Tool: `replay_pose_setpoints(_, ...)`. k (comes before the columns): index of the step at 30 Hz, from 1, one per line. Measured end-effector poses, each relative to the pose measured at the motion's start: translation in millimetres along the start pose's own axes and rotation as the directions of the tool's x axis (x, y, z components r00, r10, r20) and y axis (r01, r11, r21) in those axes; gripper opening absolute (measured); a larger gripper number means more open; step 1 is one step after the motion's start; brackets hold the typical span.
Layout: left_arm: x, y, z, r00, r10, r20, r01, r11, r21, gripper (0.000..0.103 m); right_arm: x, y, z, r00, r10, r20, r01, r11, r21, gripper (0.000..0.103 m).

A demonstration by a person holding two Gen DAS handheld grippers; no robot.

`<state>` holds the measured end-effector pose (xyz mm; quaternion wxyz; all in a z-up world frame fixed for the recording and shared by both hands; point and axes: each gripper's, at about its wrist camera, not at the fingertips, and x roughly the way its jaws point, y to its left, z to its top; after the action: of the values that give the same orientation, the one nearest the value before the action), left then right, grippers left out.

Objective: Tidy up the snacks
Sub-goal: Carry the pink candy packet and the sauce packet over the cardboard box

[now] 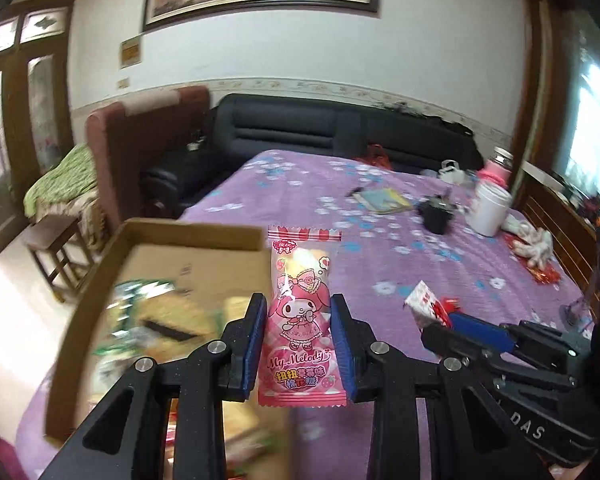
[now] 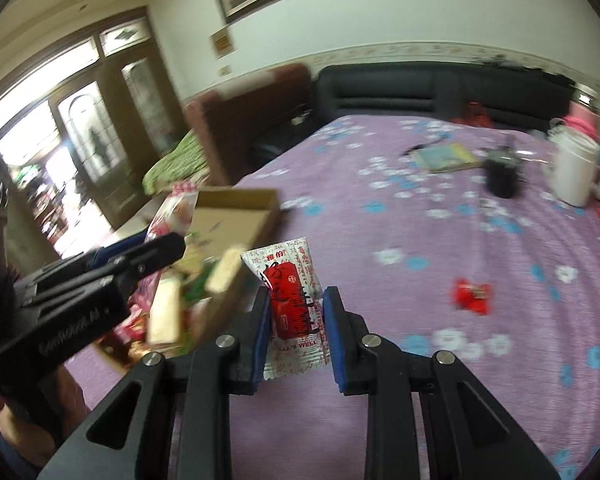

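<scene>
We have a snack in each hand-held gripper. Our left hand-held gripper (image 1: pixel 298 330) is clamped on a pink plastic candy packet with a cartoon rabbit print (image 1: pixel 302 316), its blue pads pressing the packet's two long edges so it stands upright just beside the near right corner of the shallow brown cardboard box (image 1: pixel 168 236). Our right hand-held gripper (image 2: pixel 296 330) is closed on a small white sachet with a red printed label (image 2: pixel 294 308), also held upright, above the purple flower-patterned bedspread (image 2: pixel 420 240) and just right of the box.

The box lies on the bed at our left and already holds a blurred heap of green, beige and red wrappers, so we judge a good part of the sorting is done. The two packets in our grip are not yet inside; both hang beside the box and above the bedspread.

Of loose snacks, we can see one small red-wrapped sweet (image 2: pixel 471 295) lying alone on the bedspread, well apart from the box to the right. We judge that it, with the two we carry, is what remains. The white cup (image 2: pixel 576 168), the book and the dark items at the far side do not look like snacks.
</scene>
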<state>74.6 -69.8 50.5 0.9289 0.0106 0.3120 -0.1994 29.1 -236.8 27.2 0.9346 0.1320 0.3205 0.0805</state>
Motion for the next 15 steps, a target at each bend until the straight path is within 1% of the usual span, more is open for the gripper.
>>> replay_pose_setpoints(3,-5.8,33.2,-8.4,0.999,0.043,-0.015,-0.044,0.998,-0.041,0.034,14.8,29.9,-0.1,0.998,0.052,-0.037,-0.054,0.998,-0.034,0.025)
replay_pose_setpoints(7,-7.2,68.1,-25.0,0.992,0.119,-0.037,-0.121,0.990,-0.072,0.034,35.9,72.7,0.3,0.993,0.084,-0.078,-0.091,0.991,-0.096,0.025)
replay_pose_setpoints(10,-3.1,90.4,-34.8,0.989,0.134,-0.065,-0.141,0.983,-0.116,0.034,49.7,99.3,1.8,0.992,0.089,-0.092,-0.101,0.986,-0.134,0.025)
replay_pose_setpoints(12,1.7,99.2,-39.7,0.986,0.149,-0.080,-0.158,0.980,-0.122,0.034,58.4,107.3,2.9,0.990,0.098,-0.104,-0.112,0.984,-0.137,0.025)
replay_pose_setpoints(15,9.6,107.1,-45.5,0.982,0.158,-0.100,-0.170,0.977,-0.131,0.034,74.3,116.5,2.8,0.988,0.090,-0.127,-0.107,0.984,-0.140,0.025)
